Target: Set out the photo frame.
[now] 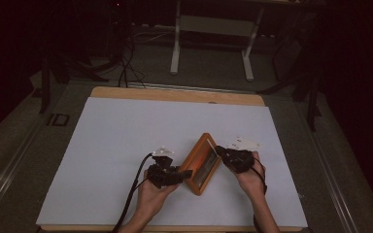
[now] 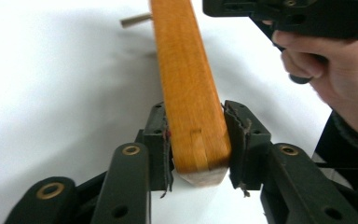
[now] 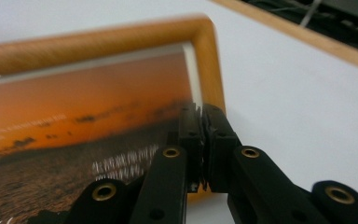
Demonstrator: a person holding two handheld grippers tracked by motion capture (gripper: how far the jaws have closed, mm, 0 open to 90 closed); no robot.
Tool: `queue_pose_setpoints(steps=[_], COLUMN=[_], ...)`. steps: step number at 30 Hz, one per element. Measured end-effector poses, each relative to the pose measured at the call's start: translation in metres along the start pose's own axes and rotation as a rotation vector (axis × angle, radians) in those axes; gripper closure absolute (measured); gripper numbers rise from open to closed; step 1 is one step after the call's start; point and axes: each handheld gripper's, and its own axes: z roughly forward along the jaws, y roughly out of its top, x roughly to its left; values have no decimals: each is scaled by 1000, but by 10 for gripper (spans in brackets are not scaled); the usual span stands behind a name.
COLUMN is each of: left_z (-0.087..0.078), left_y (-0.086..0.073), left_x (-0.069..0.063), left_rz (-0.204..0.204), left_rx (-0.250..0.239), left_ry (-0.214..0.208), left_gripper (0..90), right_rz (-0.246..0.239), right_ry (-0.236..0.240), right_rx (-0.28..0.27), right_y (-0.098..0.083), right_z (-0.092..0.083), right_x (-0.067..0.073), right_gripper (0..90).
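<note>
Left claw (image 2: 198, 149) nearest, pads either side of wooden picture frame's (image 2: 186, 88) corner, pressing it. Frame standing on edge on white tabletop (image 1: 116, 141), at centre's 4 o'clock. Right claw (image 3: 200, 140) at frame's 2 o'clock, jaws almost together before its sunset photo (image 3: 74, 121); whether anything pinched, cannot tell. Right hand (image 1: 250, 177) behind.

**Wooden picture frame, one item**

Wooden picture frame (image 1: 201, 164): rectangular, orange-brown rounded moulding, holding a printed sunset scene in orange over dark ground with small pale lettering. It stands tilted on the white table cover. One corner edge (image 2: 196, 140) sits between the left gripper's jaws, pads against both faces. The picture face (image 3: 84, 126) lies just ahead of the right gripper's near-closed jaws. A thin wooden stick (image 2: 136, 19) shows beyond the frame.
</note>
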Motion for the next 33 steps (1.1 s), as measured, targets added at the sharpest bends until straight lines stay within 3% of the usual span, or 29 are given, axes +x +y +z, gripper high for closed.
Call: queue_pose_setpoints(steps=[7, 12, 15, 16, 18, 21, 29, 32, 33], left_z=[8, 9, 9, 9, 9, 9, 9, 10, 10], left_y=[9, 17, 19, 17, 14, 12, 10, 7, 6], left_x=[-26, -29, -29, -30, -30, -31, -27, -25, -24], left_rz=[124, 240, 353, 414, 477, 490, 463, 420, 416], left_rx=[7, 29, 33, 32, 29, 16, -5, -22, -25], left_ry=[45, 53, 53, 56, 52, 52, 38, 4, -2], left_gripper=[689, 691, 691, 691, 690, 689, 685, 655, 605], right_rz=[-14, -2, -2, -2, 5, 22, 45, 46, 45], right_ry=[-18, -31, -43, -45, -55, -55, -44, -41, -44], right_rx=[-41, -101, -122, -127, -138, -136, -123, -117, -111], right_y=[2, 7, 11, 12, 14, 15, 8, 8, 8], right_z=[-34, -54, -58, -58, -57, -50, -41, -40, -39], right_x=[-4, -6, -6, -7, -8, -9, -8, -9, -9], right_gripper=[858, 856, 857, 857, 857, 879, 900, 900, 900])
